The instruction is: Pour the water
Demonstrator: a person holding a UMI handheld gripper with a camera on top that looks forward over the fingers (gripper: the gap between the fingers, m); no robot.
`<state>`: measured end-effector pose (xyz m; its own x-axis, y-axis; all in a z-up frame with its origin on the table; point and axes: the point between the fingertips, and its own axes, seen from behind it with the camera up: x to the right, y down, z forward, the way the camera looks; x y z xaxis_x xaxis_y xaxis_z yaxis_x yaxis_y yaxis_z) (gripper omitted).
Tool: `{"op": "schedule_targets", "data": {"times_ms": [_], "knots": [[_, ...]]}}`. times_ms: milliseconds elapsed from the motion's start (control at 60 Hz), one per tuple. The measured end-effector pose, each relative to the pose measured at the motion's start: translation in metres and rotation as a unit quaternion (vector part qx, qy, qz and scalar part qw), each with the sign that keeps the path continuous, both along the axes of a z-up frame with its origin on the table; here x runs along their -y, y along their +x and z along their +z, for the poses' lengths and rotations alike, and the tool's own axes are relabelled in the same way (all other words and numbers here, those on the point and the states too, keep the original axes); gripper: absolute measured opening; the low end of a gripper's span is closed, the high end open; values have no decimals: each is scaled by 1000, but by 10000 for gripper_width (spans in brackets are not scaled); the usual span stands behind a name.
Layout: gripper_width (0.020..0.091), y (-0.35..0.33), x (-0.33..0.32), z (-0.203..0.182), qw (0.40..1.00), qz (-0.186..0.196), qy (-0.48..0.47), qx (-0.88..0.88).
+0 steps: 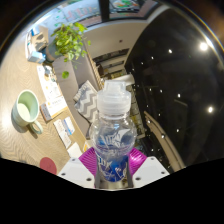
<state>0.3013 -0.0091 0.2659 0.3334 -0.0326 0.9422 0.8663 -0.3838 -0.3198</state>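
A clear plastic water bottle (111, 135) with a white cap and a blue label stands between my fingers, tilted a little. My gripper (112, 162) is shut on the bottle, with both magenta pads (89, 159) pressed against its lower body. The bottle is lifted above a light wooden table (20, 70). A pale green cup (27, 105) rests on that table, off to the left of the bottle and well below it.
A potted green plant (68, 42) stands at the table's far end. Papers or mats (62, 110) lie on the table between cup and bottle. A patterned cushion (87, 98) sits behind the bottle. A dark glossy surface with light spots (185, 80) fills the right side.
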Motion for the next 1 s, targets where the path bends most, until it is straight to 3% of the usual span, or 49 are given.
{"op": "schedule_targets", "data": {"times_ms": [150, 350, 550, 717, 867, 1000], "knots": [[372, -53, -42, -18, 978, 33, -52, 202], [372, -62, -67, -69, 904, 43, -139, 403], [372, -57, -65, -97, 878, 47, -184, 439], [373, -50, -56, -78, 927, 37, -166, 334], [376, -37, -31, -43, 989, 16, -115, 87], [377, -19, -11, -19, 990, 14, -55, -132]]}}
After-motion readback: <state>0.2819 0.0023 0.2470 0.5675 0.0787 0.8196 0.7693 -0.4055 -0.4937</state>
